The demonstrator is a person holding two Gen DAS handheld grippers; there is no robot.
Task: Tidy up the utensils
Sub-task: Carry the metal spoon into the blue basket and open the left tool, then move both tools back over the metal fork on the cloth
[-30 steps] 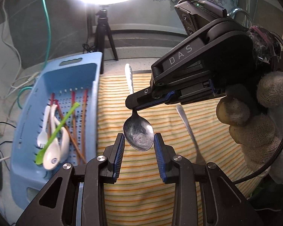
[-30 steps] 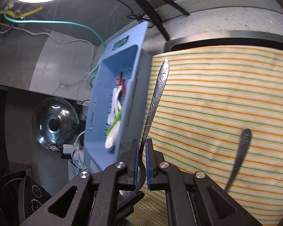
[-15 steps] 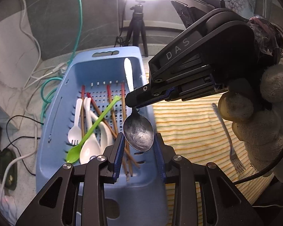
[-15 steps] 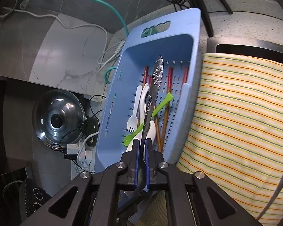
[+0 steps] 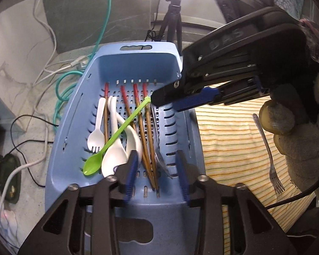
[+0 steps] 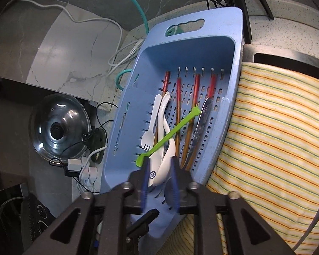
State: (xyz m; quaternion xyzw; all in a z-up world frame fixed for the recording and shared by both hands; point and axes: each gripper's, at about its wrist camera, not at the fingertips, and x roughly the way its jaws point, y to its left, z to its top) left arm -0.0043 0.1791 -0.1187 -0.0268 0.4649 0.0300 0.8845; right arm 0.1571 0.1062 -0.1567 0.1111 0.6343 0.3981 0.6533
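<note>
Both grippers, left point(image 5: 156, 166) and right point(image 6: 159, 173), are opening their jaws, nothing between them, the spoon point(image 6: 202, 123) lying in the basket point(image 5: 136, 68); a fork point(image 5: 270, 155) is awaiting sorting.

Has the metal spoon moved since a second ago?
Yes. The metal spoon, earlier held above the striped cloth, now lies in the blue plastic basket beside the chopsticks, released by both opening tools.

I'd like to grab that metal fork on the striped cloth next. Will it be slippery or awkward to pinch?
The metal fork looks thin and polished, so it may slide between smooth pads. It lies flat on the striped cloth, so fingers would probably press into soft fabric to get under it. Its long, narrow handle could make it swing if pinched near one end.
</note>
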